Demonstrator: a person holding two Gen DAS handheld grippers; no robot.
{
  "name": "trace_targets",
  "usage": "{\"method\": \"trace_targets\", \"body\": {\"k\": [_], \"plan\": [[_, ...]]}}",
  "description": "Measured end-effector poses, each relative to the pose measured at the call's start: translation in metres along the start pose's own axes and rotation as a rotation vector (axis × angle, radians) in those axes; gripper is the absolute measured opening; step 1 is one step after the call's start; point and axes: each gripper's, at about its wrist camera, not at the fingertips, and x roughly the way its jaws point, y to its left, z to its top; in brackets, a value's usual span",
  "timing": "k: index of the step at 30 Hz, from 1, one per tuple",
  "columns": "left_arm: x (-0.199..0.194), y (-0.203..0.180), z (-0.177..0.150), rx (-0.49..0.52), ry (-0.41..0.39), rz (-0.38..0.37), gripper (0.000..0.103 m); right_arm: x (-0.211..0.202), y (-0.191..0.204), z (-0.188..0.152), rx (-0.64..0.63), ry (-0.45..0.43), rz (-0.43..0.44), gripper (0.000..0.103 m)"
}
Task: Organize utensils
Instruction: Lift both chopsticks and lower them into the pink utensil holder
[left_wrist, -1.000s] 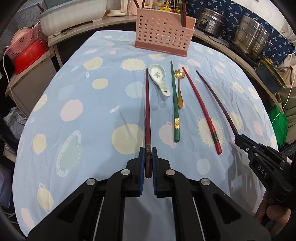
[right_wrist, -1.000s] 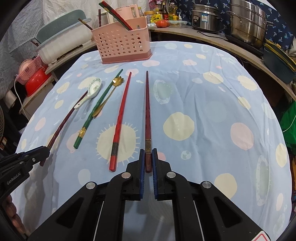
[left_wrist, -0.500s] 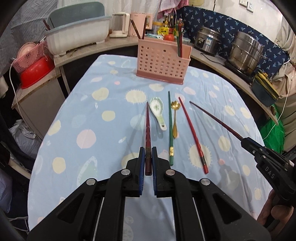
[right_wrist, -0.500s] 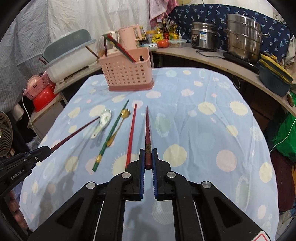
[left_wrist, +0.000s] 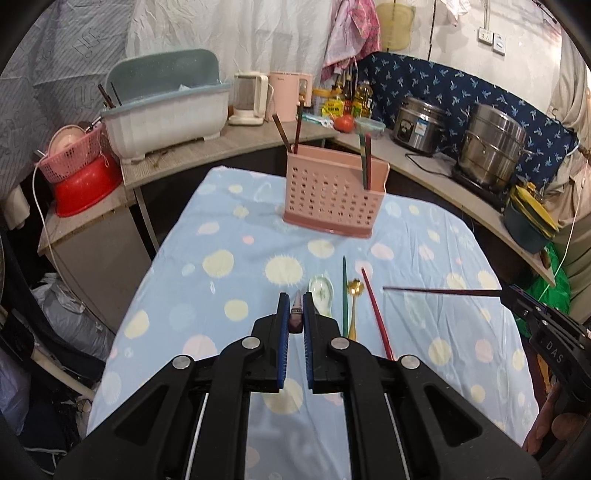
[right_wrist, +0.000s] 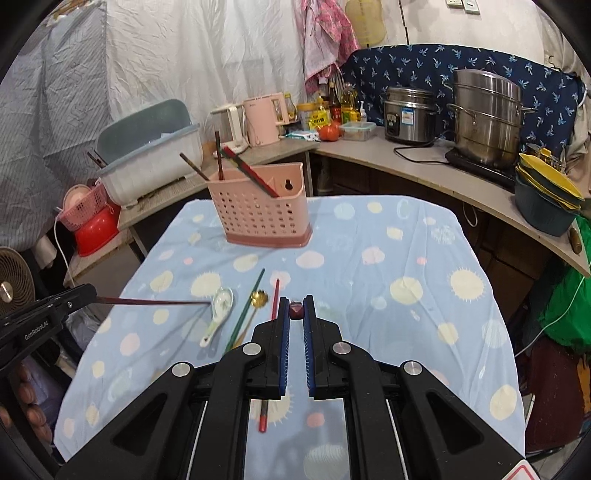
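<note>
Left gripper (left_wrist: 296, 315) clamped on the butt of a dark maroon chopstick (left_wrist: 296, 306), seen nearly end-on from its own camera, lifted clear of the blue dotted tablecloth (left_wrist: 221, 295) and pointing toward the pink perforated utensil holder (left_wrist: 334, 194) at the far end of the table. Right gripper (right_wrist: 296, 314) likewise shut on the butt of a second dark maroon chopstick (left_wrist: 439, 291), also raised and level. Held by the thick ends, probably so the thin tips can go first into the holder, where several chopsticks already stand. Left flat on the cloth between grippers and holder: a white ceramic soup spoon (right_wrist: 218, 314), a green chopstick (right_wrist: 245, 310), a small gold spoon (right_wrist: 258, 298) and a red chopstick (right_wrist: 271, 350). No obstacle along the straight line to the holder; main risk seems the two long sticks crossing each other, or snagging the ones already leaning inside. Around the table: a dish rack, kettles, a rice cooker and a steel steamer pot on the counter, well apart.
</note>
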Motion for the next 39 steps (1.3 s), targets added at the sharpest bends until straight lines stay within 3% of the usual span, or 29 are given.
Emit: {"method": "trace_targets", "body": {"k": [18,33,39], "plan": [[-0.007,-0.002,0.089,0.02,-0.103,0.017,0.007,-0.012,0.003,0.079,-0.005,-0.116,0.039,0.007],[-0.004,-0.017,0.172,0.034,-0.203,0.011,0.007,0.0,0.021,0.142,-0.047,-0.194,0.049,0.007],[0.0,-0.023,0.211,0.031,-0.242,0.001,0.007,0.011,0.021,0.182,-0.047,-0.235,0.042,0.007]]}}
